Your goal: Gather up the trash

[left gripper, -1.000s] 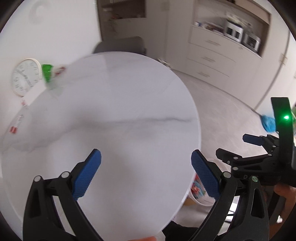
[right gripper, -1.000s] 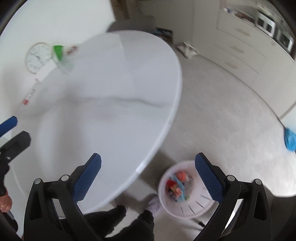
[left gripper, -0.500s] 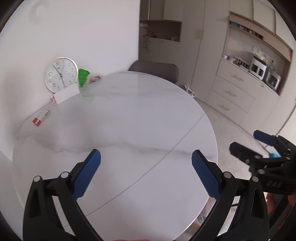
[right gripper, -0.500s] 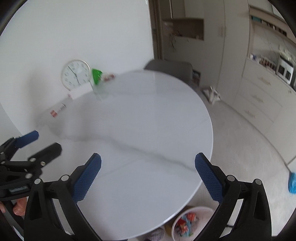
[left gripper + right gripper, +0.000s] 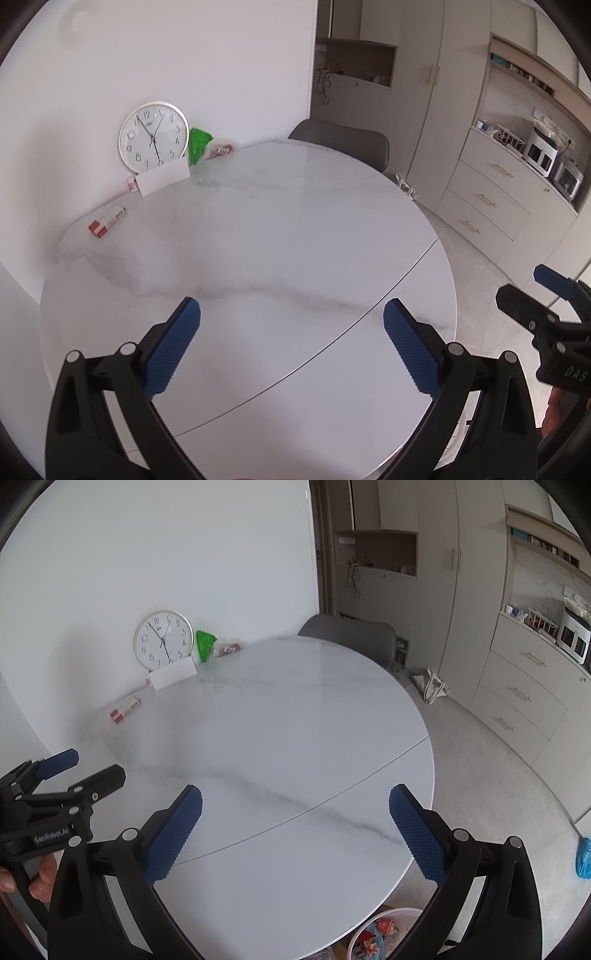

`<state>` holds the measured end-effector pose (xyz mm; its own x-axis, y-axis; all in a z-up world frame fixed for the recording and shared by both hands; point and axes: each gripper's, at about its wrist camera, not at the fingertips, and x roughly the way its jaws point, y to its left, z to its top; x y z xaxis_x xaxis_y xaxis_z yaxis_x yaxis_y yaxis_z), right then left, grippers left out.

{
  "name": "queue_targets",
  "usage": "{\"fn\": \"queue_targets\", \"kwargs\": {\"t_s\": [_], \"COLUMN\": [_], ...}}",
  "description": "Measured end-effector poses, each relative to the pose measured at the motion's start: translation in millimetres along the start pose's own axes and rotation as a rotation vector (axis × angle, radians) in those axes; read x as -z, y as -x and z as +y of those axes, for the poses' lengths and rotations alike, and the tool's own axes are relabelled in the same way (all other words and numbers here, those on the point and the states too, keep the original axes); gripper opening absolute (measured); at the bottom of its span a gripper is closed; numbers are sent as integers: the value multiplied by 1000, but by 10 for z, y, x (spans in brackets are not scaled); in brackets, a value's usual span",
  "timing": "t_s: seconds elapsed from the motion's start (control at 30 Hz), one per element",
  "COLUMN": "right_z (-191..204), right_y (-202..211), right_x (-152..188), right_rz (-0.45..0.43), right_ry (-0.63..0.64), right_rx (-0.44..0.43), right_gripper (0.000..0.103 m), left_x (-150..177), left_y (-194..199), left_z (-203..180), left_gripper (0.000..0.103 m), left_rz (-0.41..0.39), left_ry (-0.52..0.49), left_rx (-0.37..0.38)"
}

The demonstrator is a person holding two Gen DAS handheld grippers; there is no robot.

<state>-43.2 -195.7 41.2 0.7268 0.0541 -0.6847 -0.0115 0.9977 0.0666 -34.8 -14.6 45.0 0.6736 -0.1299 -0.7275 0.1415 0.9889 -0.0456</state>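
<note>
Both views have swung up from the bin (image 5: 384, 936) to the surface (image 5: 258, 229). The left hand-held gripper (image 5: 291, 343) and right hand-held gripper (image 5: 295, 830) are wide open and empty, so the far green wrapper (image 5: 199, 142) is probably next.

Wall clock (image 5: 153, 137) leaning by white card (image 5: 162, 180) — grey chair (image 5: 341, 140) behind

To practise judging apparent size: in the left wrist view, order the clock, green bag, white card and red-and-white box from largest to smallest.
1. clock
2. white card
3. green bag and red-and-white box: too alike to rank; the box lies nearer the camera.
</note>
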Motion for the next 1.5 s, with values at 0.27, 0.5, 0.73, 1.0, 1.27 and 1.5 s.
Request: {"fn": "queue_targets", "kwargs": {"t_s": [0.27,0.5,0.73,1.0,1.27,1.5], "right_z": [115,128,129,107,88,97], "right_y": [-91,-105,-112,-129,-136,-158], "right_x": [46,50,66,94,96,94], "right_rz": [31,34,39,47,47,52], "right_ry": [16,12,9,6,4,2], "right_rx": [11,9,8,7,9,10], "right_gripper": [101,101,101,101,101,101], "left_x": [18,33,56,56,52,57], "left_y": [-104,-144,-182,-187,-188,-194], "left_z": [30,17,-4,-42,-65,-77], "left_gripper": [95,95,95,95,95,95], "left_rz": [25,34,47,47,46,48], "left_ry": [-2,-2,-8,-16,-16,-24], "left_rx": [11,2,-6,-13,-20,-23]}}
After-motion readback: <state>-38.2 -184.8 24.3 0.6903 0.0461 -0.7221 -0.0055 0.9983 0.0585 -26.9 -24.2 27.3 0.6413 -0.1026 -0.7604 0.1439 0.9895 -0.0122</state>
